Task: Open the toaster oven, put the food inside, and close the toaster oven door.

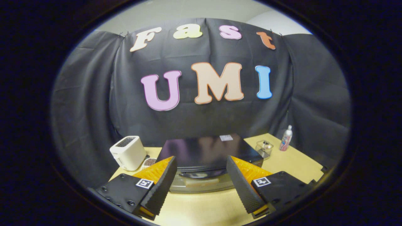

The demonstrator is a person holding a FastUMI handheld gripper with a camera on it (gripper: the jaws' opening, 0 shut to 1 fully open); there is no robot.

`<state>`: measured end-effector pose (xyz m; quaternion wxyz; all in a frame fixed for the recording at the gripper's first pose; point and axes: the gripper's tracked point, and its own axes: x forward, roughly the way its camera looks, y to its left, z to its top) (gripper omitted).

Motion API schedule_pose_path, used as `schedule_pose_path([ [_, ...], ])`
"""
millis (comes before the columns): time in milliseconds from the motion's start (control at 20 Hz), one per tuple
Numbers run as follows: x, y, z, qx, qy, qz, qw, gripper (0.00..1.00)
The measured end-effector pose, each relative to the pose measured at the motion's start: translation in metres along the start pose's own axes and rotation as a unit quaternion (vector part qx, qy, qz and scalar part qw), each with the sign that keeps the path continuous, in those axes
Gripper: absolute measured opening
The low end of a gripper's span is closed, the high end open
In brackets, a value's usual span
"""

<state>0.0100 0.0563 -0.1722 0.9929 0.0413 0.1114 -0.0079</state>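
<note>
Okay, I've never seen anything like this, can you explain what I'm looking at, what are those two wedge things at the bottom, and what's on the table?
The picture comes from a wide-angle camera mounted on a handheld gripper, a two-finger tool a person carries to do chores. The two wedges at the bottom are its fingers, seen from behind. They stand apart with nothing between them, so nothing is held.

Just ahead of the fingers, on a wooden table, sits a dark toaster oven, seen from above; its glass door faces the camera and looks shut. To its left stand a white slot toaster and a small bowl of something dark. To its right are a clear container and a spray bottle. Black cloth forms the booth wall behind.
</note>
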Motion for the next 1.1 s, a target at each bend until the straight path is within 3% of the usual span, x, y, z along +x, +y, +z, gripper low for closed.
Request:
schedule_pose_path([
  [600,-0.008,-0.007,0.086,0.019,-0.074,0.009,0.997,0.99],
  [1100,-0.008,-0.007,0.105,0.009,-0.092,0.012,0.996,0.99],
])
